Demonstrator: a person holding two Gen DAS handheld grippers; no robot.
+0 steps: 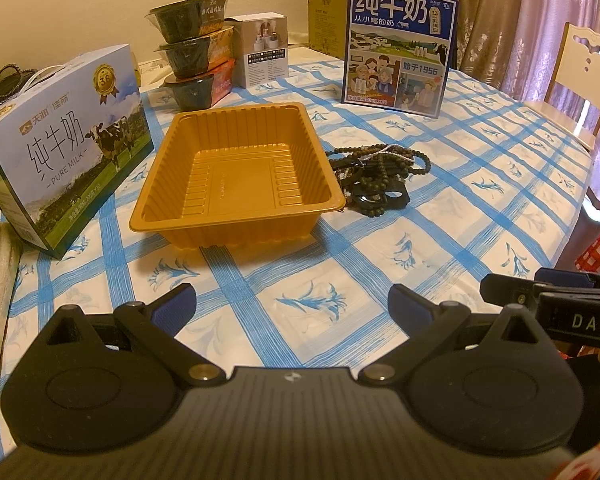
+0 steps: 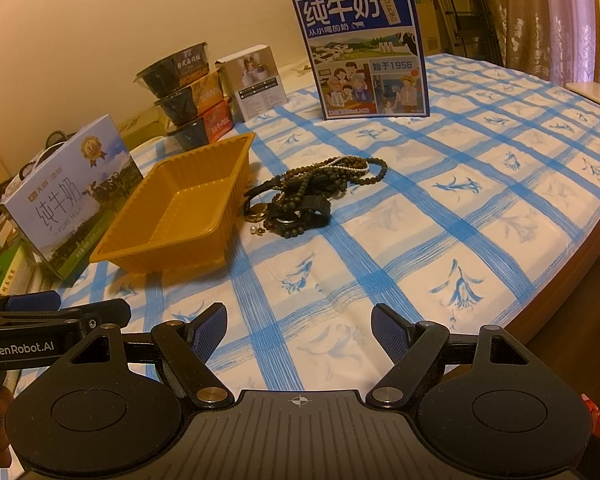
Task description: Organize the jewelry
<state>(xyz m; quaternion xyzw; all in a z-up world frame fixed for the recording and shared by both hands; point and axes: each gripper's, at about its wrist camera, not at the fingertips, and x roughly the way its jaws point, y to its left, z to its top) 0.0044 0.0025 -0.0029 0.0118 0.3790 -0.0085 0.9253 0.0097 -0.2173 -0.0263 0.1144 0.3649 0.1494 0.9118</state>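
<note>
my left gripper [image 1: 292, 300] hung over the near edge of the table [image 1: 480, 184], its blue-padded fingers [image 1: 172, 310] spread wide with nothing between them. my right gripper [image 2: 298, 330] hovered just beside it, also near that edge, its jaws equally wide apart and empty. each gripper showed at the margin of the other's view.

the orange plastic tray [image 1: 204, 224] sat towards the middle of the table, its ribbed floor bare. touching or nearly touching the tray's right-hand wall lay the jewelry pile [image 2: 300, 196]: several strands of dark beads tangled together, a pale pearl-like strand [image 2: 350, 166] draped across the far side, black strap-like pieces in the middle, and a small round gold-toned piece [image 2: 257, 211] at the pile's near left corner. a couple of tiny loose bits [image 2: 257, 231] lay on the cloth just in front of it; i could not tell what they were.

along the left edge stood a pale milk carton [image 1: 64, 144] with a cow on it. at the far edge were three stacked bowls [image 1: 194, 52], a small white box [image 1: 262, 50] just beside them, and a blue milk box [image 1: 398, 46] standing upright further right. a chair [image 1: 576, 76] stood beyond the table's right edge.
</note>
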